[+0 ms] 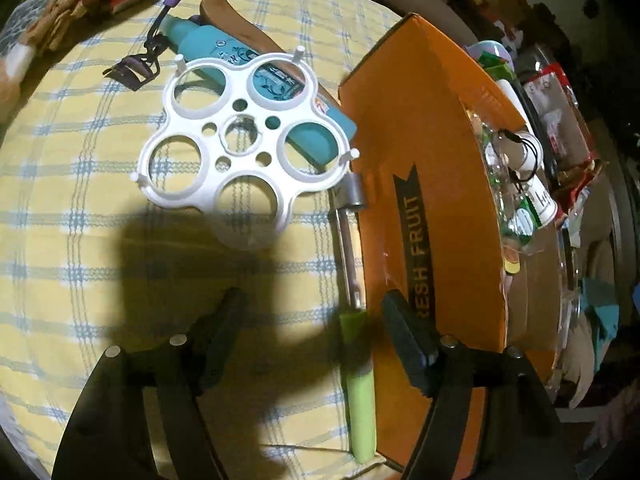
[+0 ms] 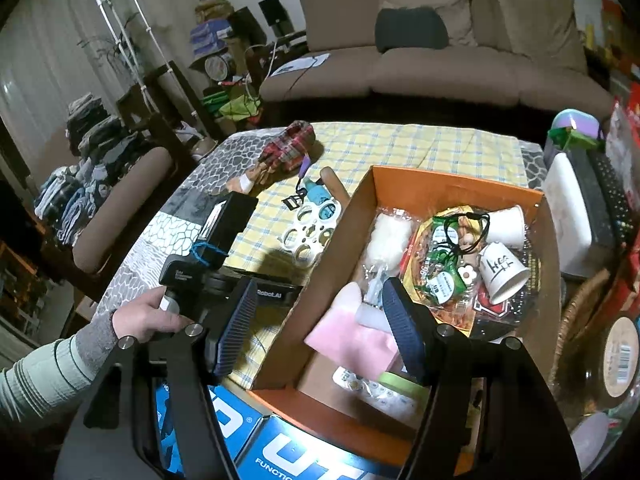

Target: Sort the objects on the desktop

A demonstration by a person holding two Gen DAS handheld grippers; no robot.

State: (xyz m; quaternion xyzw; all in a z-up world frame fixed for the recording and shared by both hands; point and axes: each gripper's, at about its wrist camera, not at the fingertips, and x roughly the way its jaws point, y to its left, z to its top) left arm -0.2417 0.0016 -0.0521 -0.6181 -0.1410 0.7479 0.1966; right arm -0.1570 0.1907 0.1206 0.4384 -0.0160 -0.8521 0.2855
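A peeler (image 1: 358,380) with a green handle lies on the yellow checked cloth against the orange FRESH FRUIT box (image 1: 420,160). My left gripper (image 1: 312,296) stands open low over it; the handle sits just inside the right finger, untouched. Beyond lie a white plastic holder with round holes (image 1: 240,148), a teal tube (image 1: 256,76), a wooden handle (image 1: 240,20) and a purple-handled eyelash curler (image 1: 160,40). My right gripper (image 2: 320,286) hangs open over the near left wall of the box (image 2: 440,184), holding nothing. Inside are paper cups (image 2: 502,276), a pink cloth (image 2: 352,336) and snack packets.
A plaid cloth bundle (image 2: 292,144) lies at the table's far left. A person's hand (image 2: 152,316) holds the left gripper's handle. A blue carton (image 2: 280,452) sits below the box, a white container (image 2: 568,216) and a wicker basket (image 2: 580,312) to its right. A sofa stands behind.
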